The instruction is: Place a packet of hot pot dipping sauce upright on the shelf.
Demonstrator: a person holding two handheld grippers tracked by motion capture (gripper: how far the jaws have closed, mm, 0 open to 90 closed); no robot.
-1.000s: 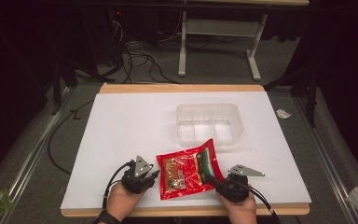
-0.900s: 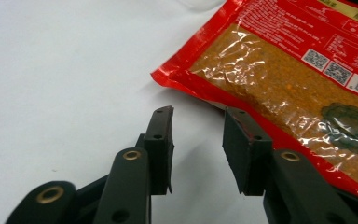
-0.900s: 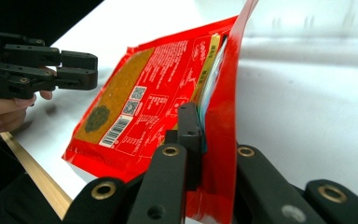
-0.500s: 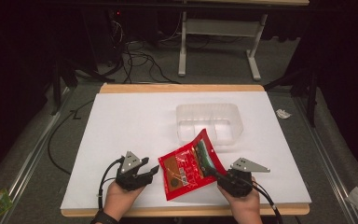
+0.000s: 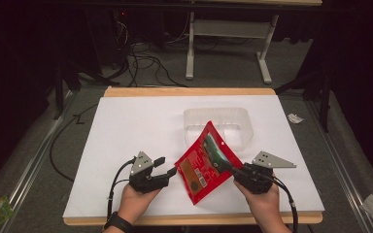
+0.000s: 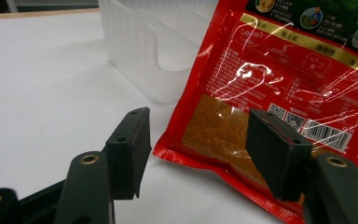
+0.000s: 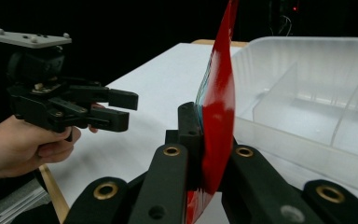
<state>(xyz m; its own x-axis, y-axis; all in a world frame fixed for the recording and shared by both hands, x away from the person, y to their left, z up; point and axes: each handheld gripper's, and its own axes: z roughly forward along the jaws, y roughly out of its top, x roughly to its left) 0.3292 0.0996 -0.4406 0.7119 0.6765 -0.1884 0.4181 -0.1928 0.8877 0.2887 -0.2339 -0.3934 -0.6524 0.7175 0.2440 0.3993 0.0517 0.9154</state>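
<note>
Red glossy plastic seasoning pouch [image 5: 205, 167] raised on edge above the white surface [image 5: 126, 126], just before the clear plastic divided tray [image 5: 243, 121], clamped at one corner by right tongs [image 5: 229, 167]. Left tongs [image 5: 166, 166] just opened, apart, holding nothing. Likely to sag, swing or slip from so small a pinch.

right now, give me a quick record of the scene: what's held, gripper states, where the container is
held item: red pouch, lifted and tilted, lower corner near the table
right gripper: shut on the pouch edge
left gripper: jaws have just been opening; stand apart, not pressing the pouch, whose lower edge lies between them in the left gripper view
container: clear divided plastic tray, empty, just behind the pouch
surface: white tabletop
</note>
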